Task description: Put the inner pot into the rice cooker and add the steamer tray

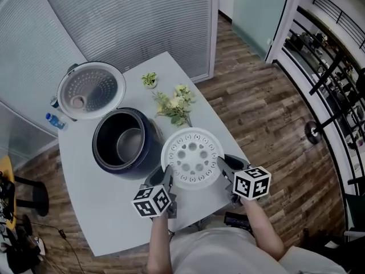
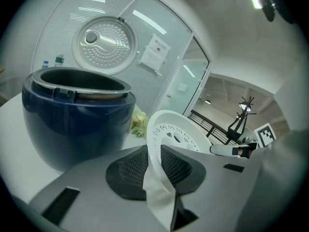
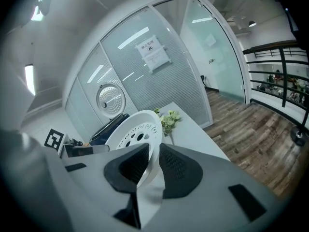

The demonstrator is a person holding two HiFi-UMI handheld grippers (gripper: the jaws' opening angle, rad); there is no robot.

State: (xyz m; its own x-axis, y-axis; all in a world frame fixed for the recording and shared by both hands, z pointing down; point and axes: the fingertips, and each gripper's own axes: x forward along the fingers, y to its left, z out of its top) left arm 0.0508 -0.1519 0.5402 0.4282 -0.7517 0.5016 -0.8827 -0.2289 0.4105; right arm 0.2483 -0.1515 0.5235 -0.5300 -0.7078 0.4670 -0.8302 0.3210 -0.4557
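The left tool (image 2: 153, 153) is closed to a narrow gap on the thin rim of the steamer tray (image 1: 192, 157), its ribbed black pads pressing either face of the lip at about seven o'clock on the disc. The right tool (image 3: 154, 151) pinches the same rim just as narrowly at about four o'clock, so the tray hangs between the two above the table (image 1: 102, 210). The tray is a white plastic round, shallow and dished, pierced with a ring of holes. It looks light and fairly stiff but smooth, so a rim pinch could slip. Two holds well apart on the lip seem the right way to keep it level. At nine o'clock from the tray, just beside it, stands the dark blue rice cooker (image 1: 122, 141), round and glossy. The grey metal inner pot (image 1: 130, 144) appears seated inside it already. Its dimpled lid (image 1: 91, 90) stands open at eleven o'clock. Pale flowers (image 1: 174, 104) lie at twelve o'clock.
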